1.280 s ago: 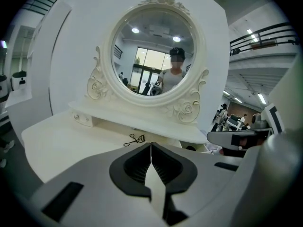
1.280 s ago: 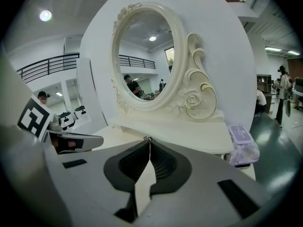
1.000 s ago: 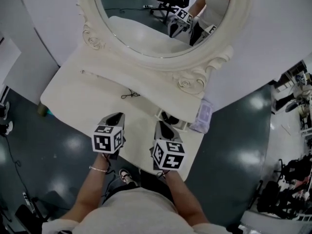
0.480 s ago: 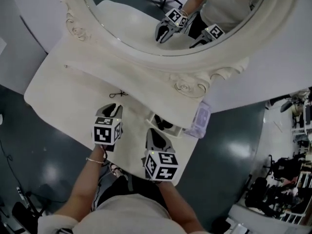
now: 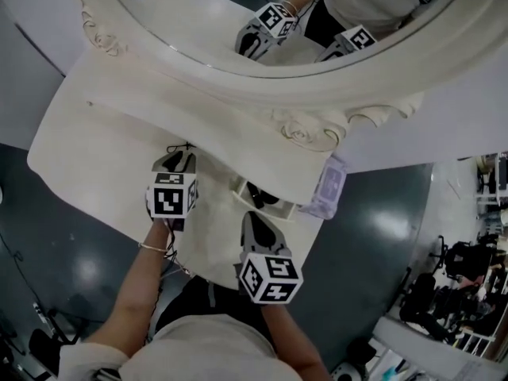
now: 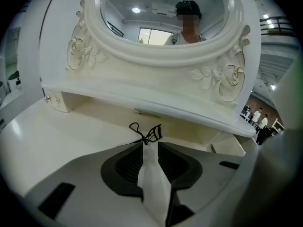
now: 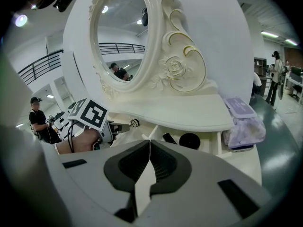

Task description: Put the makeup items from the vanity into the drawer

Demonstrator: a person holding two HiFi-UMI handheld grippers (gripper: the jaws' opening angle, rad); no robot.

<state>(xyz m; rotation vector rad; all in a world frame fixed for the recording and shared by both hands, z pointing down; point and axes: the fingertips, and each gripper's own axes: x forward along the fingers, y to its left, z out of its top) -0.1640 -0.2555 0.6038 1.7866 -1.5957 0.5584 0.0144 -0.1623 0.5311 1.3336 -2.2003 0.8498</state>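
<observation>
Left gripper (image 6: 150,144) has come in low over the vanity (image 5: 87,133); its jaws have just been spreading, now half apart, empty | eyelash curler (image 6: 147,133) lies just beyond its tips | right gripper (image 7: 149,145) pinched together, empty, near side of the drawer (image 7: 220,141) | I judge the pickup imminent.

A black wire eyelash curler (image 6: 146,134) lies on the cream vanity top (image 5: 95,149), left of the open white drawer (image 5: 236,186); lilac plastic pack (image 5: 327,187) further right.

Left gripper (image 5: 178,162) nearer eyelash curler (image 6: 147,134), fingers (image 6: 125,167) wider.
</observation>
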